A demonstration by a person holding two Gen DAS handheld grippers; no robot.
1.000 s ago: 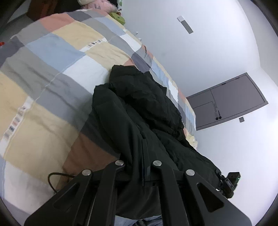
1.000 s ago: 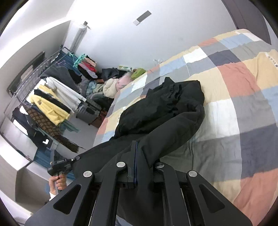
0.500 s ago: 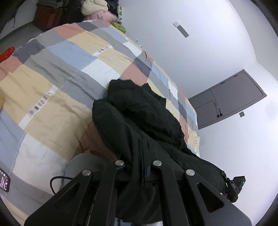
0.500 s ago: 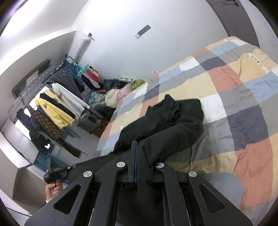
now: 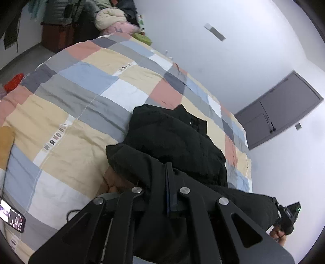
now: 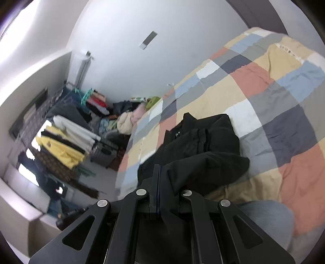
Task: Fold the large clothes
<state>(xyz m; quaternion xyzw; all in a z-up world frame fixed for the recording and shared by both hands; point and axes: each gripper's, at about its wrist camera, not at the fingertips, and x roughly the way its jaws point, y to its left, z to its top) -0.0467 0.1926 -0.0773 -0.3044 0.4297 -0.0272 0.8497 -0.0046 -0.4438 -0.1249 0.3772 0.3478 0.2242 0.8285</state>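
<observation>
A large black jacket [image 5: 174,138] lies bunched on a patchwork bed cover [image 5: 81,87], its near part lifted off the bed. My left gripper [image 5: 168,165] is shut on a fold of the jacket's edge, with the cloth draped over its fingers. In the right wrist view the same jacket [image 6: 199,142] runs from mid-bed toward me, and my right gripper [image 6: 157,167] is shut on another part of its edge. The jacket's edge hangs stretched between the two grippers. The right gripper [image 5: 288,215], held in a hand, also shows at the left wrist view's lower right.
A phone [image 5: 12,218] with its screen lit and a dark cable [image 5: 71,213] lie on the bed's near corner. Piled clothes [image 5: 113,18] sit past the bed's far end. A rack of hanging clothes [image 6: 61,142] stands beside the bed. A grey door [image 5: 280,119] is behind.
Both grippers have drawn back from the bed with the jacket's edge in them. The jacket looks farther off and more of the bed cover shows. The right view has swung toward the clothes rack.
</observation>
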